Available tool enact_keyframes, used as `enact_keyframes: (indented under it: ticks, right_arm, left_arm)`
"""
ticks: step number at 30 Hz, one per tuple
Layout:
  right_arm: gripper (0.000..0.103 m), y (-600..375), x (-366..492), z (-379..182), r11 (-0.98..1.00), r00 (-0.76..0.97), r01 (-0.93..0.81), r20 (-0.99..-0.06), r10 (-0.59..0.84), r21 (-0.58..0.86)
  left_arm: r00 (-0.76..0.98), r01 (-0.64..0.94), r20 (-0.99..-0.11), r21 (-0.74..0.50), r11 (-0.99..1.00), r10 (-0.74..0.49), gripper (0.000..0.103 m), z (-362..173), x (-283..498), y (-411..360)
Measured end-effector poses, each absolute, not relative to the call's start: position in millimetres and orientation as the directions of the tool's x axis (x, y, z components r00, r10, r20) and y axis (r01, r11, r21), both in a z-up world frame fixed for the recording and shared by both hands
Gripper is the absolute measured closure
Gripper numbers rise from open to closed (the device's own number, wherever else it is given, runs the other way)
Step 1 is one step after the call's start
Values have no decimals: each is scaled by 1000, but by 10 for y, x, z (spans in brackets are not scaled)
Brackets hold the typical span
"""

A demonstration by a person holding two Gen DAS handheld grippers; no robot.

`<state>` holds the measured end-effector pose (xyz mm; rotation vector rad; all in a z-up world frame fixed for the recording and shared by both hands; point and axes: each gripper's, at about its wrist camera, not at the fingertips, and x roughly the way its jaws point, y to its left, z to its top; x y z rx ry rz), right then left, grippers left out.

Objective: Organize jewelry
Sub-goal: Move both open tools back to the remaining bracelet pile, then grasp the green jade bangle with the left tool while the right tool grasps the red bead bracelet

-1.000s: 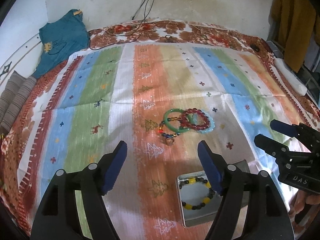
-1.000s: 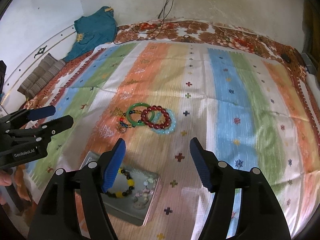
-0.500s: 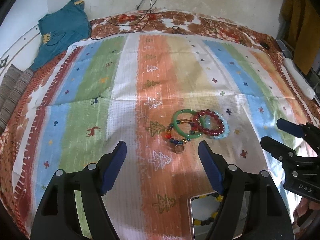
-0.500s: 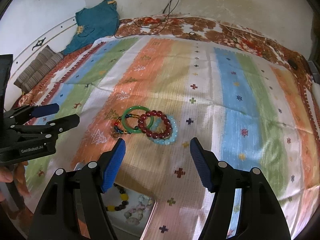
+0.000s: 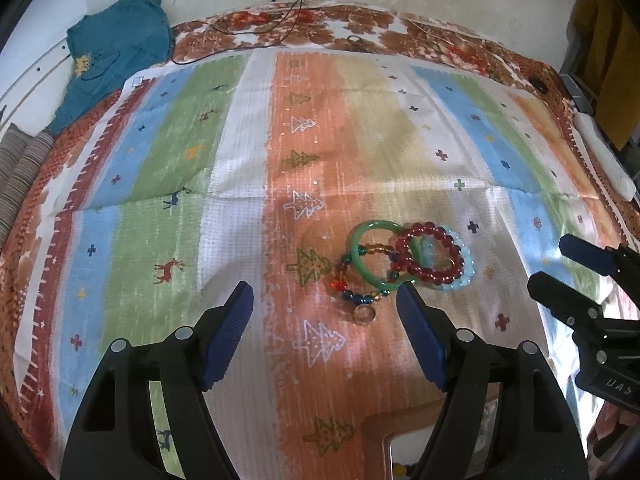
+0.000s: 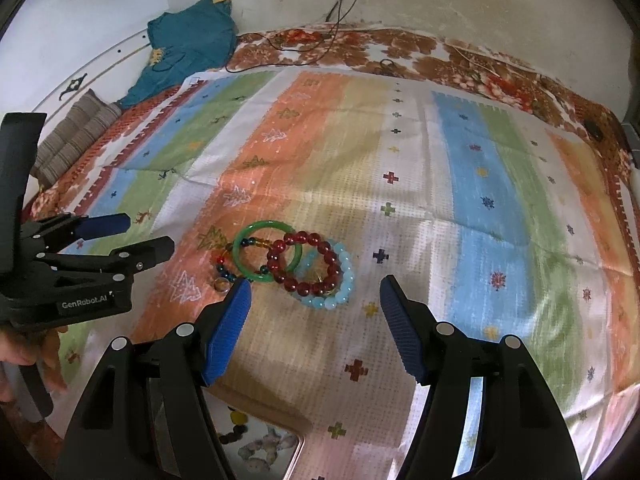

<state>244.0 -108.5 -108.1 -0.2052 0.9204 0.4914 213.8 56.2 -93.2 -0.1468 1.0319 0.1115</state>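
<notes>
A small pile of jewelry lies on the striped cloth point(image 5: 248, 168): a green bangle point(image 5: 353, 256), a dark red bead bracelet point(image 5: 434, 228), a pale blue bead bracelet point(image 5: 466, 276), a multicoloured bead strand point(image 5: 352, 294) and a little ring point(image 5: 364, 315). My left gripper point(image 5: 325, 312) hangs open just short of the ring, nothing between its pads. In the right wrist view, the bangle point(image 6: 239, 256), red bracelet point(image 6: 304, 236) and blue bracelet point(image 6: 348, 280) sit just beyond my open, empty right gripper point(image 6: 315, 300). The left gripper point(image 6: 146, 234) shows to the pile's left, the right gripper point(image 5: 554, 264) to its right.
A shiny metal tin point(image 6: 295, 454) holding a yellow-and-black bead bracelet point(image 6: 236, 420) sits near me, mostly under the grippers. A teal garment point(image 5: 120, 48), cables point(image 5: 288, 12) and a striped cushion point(image 5: 20, 168) lie at the far left. A hand point(image 6: 24, 356) holds the left tool.
Both grippers have moved forward and down towards the jewelry pile, which now looks larger and closer. The tin has slid to the bottom edge of both views. Jaw openings are unchanged.
</notes>
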Motion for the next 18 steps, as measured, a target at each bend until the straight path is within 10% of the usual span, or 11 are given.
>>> enact_keyframes:
  ticks: [18]
  right_arm:
    - [36, -898, 2760, -1376, 855, 465, -519, -845, 264, -18]
  left_arm:
    - [450, -152, -893, -73, 986, 3, 29, -1201, 2494, 648]
